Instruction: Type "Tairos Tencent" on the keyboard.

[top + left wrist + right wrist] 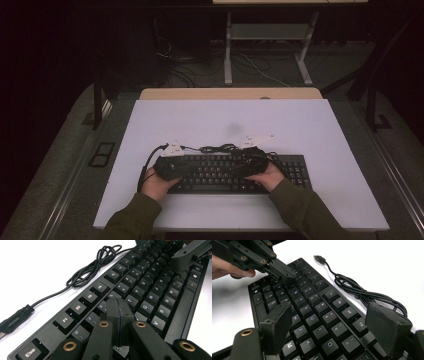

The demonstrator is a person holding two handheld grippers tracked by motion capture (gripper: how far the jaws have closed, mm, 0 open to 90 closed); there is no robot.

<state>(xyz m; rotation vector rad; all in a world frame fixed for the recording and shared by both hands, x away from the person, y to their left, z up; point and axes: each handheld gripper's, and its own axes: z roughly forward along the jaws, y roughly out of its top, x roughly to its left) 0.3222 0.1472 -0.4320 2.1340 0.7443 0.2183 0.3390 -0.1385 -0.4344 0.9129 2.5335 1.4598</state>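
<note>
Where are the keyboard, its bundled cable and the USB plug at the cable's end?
keyboard [220, 175]: high view, on the middle rows of keys.
bundled cable [359, 293]: right gripper view, on the tied middle of the coil.
USB plug [319, 258]: right gripper view, on the plug's body.

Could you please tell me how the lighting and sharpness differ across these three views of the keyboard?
High view: dim, dark surroundings, the keyboard small and its legends unreadable. Left gripper view: the table is blown out white, the near shut left gripper soft. Right gripper view: similar glare, key legends legible, the open right gripper slightly blurred.
</note>
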